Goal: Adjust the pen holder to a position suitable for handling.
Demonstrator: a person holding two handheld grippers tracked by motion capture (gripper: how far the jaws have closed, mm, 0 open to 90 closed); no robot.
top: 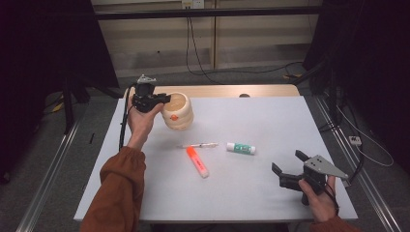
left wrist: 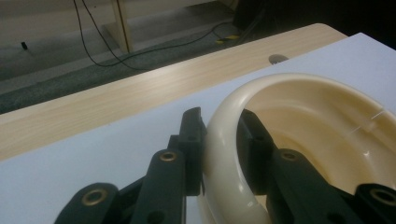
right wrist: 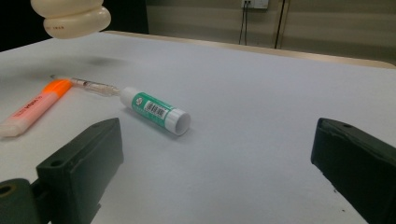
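- I have the left gripper point(top: 162, 99) over the far left part of the white table point(top: 270, 121), its jaws clamped on the rim of a cream ribbed pot point(top: 178, 112): in the left gripper view one jaw presses the outside of the rim and the other the inside.
- The cream ribbed pot point(left wrist: 299, 135) hangs clear of the table; in the right gripper view its base point(right wrist: 70, 18) floats above a soft shadow on the surface.
- Its mouth faces up and tips slightly toward the near side; its axis runs close to upright.
- The right gripper point(top: 289, 165) sits low over the near right corner, jaws spread wide with nothing between them.
- On the table between the two grippers lie a clear pen point(top: 200, 145), an orange highlighter point(top: 197, 162) and a green-and-white glue stick point(top: 241, 148).
- The highlighter's orange cap lies just beside the pen; the glue stick lies just to the right of the pen's end.
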